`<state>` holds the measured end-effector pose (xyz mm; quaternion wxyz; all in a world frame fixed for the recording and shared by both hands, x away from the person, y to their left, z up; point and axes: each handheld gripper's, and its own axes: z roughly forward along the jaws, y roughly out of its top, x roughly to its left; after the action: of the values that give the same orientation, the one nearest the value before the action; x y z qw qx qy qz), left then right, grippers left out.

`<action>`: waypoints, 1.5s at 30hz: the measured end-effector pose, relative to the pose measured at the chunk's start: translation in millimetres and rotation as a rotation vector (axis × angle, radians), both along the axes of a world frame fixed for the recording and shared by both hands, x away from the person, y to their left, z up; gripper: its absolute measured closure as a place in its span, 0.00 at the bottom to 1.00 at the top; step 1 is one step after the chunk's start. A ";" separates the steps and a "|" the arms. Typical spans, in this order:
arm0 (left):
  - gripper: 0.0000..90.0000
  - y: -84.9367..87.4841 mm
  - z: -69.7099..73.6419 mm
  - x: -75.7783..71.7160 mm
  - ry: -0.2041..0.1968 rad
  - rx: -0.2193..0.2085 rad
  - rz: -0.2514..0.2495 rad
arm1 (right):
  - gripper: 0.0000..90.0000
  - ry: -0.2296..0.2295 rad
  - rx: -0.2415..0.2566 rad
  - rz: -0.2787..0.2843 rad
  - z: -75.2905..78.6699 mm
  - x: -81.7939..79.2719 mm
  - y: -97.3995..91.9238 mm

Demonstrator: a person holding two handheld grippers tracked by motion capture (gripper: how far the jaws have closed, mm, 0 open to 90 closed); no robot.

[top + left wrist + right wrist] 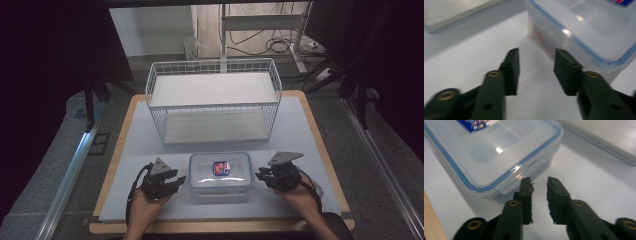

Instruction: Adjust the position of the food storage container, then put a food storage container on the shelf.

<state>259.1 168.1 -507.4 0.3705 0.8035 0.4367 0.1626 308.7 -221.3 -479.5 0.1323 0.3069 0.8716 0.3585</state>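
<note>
Lidded box [220,172] between both grippers

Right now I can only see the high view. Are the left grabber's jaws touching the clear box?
Observer: No. In the left gripper view the left gripper has its jaws apart with bare table between them, and the clear box sits just beyond.
Operator: What about the other grabber?
Observer: The right gripper is open too, nothing between its jaws, and its tips are close beside the box's corner.
Operator: Does the lid have a colour?
Observer: Yes, a blue seal line runs round the lid's edge.
</note>
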 end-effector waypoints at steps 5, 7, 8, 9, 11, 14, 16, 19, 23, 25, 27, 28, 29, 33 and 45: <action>0.36 7.3 -2.2 -4.8 -0.002 -0.004 -0.005 | 0.61 -0.022 0.031 -0.024 6.0 -3.3 -10.2; 0.25 8.8 -2.9 -6.7 -0.016 -0.009 0.001 | 0.51 -0.023 0.043 -0.031 6.9 -4.1 -13.7; 0.19 9.3 -2.8 -7.1 -0.017 -0.012 0.002 | 0.44 -0.018 0.050 -0.030 7.1 -4.2 -16.2; 0.17 10.0 -2.9 -7.8 -0.015 -0.013 -0.004 | 0.40 -0.015 0.056 -0.030 6.9 -4.2 -17.7; 0.12 11.2 -2.5 -7.6 -0.012 -0.024 -0.006 | 0.32 -0.015 0.074 -0.034 5.5 -4.4 -22.0; 0.10 12.7 -2.5 -7.2 -0.007 -0.044 -0.017 | 0.28 -0.010 0.073 -0.043 3.9 -4.6 -26.7; 0.09 12.0 -3.1 -7.3 -0.006 -0.043 -0.020 | 0.25 -0.009 0.074 -0.045 3.5 -3.2 -27.7; 0.07 11.3 -3.9 -7.1 -0.017 -0.031 -0.026 | 0.22 -0.003 0.085 -0.048 2.9 -2.1 -28.1; 0.03 13.9 -6.0 -6.1 -0.040 -0.060 -0.024 | 0.17 -0.009 0.085 -0.036 2.2 -1.8 -27.2; 0.01 15.8 -7.0 -6.0 -0.051 -0.068 -0.020 | 0.15 -0.010 0.092 -0.033 2.3 -1.6 -26.6; 0.00 17.0 -7.8 -5.7 -0.058 -0.076 -0.020 | 0.14 -0.005 0.093 -0.028 2.2 -2.0 -25.4; 0.00 17.2 -8.0 -5.7 -0.061 -0.077 -0.020 | 0.13 -0.006 0.093 -0.027 2.2 -2.0 -24.9; 0.00 17.2 -7.8 -5.7 -0.065 -0.075 -0.018 | 0.12 -0.006 0.099 -0.028 2.0 -2.1 -24.3; 0.00 15.0 -1.4 -4.3 -0.034 -0.087 -0.022 | 0.11 -0.003 0.096 -0.022 3.8 -1.6 -22.5; 0.02 3.3 22.2 4.1 0.032 -0.183 -0.078 | 0.04 0.055 0.103 0.021 9.5 4.8 -8.7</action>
<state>263.2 171.4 -485.1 0.4414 0.7852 0.4239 0.0946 313.5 -230.1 -470.0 0.0886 0.3139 0.8584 0.3958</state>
